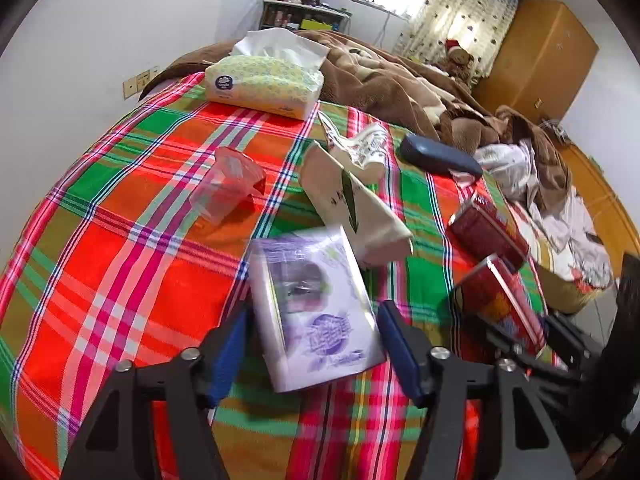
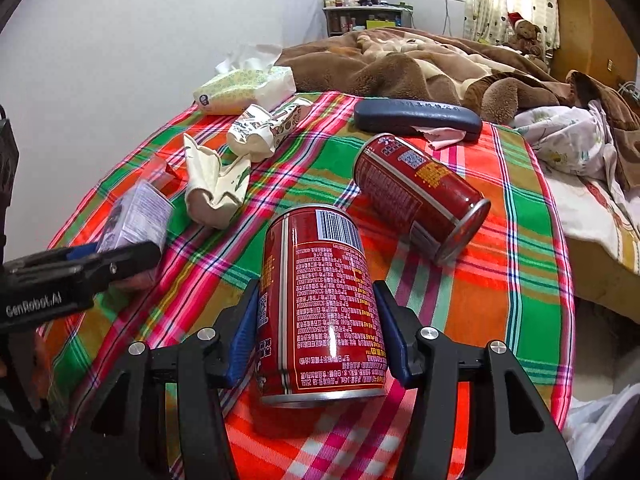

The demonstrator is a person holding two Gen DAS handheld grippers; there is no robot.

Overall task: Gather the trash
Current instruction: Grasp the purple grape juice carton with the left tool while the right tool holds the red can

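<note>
A bed fills both views, its near end spread with a bright plaid cloth (image 1: 120, 280) in red, green and orange, and behind that lies a rumpled brown blanket (image 2: 400, 68) with a teddy bear (image 2: 526, 34) at the far end by a patterned curtain. On the cloth near the wall sits a soft pack of tissues (image 1: 264, 84) with a sheet standing out of its top, and a dark blue case (image 1: 440, 156) lies near the blanket's edge. Toward the middle lie two crumpled paper cups: a cream one (image 1: 352, 208) and, just behind it, a printed one (image 1: 368, 148). A clear plastic cup (image 1: 224, 188) lies on its side to the left of them. One red can (image 2: 420, 196) lies on its side on the cloth. A second red can (image 2: 324, 308) sits between the blue pads of the right gripper (image 2: 320, 328), which press against both its sides and have it gripped. The left gripper (image 1: 316, 344) stands partly open around a small white and purple carton (image 1: 316, 308), which is blurred; there is a visible gap between the carton and the right-hand pad, so the pads do not clamp it, and I cannot tell whether the carton rests on the cloth.
</note>
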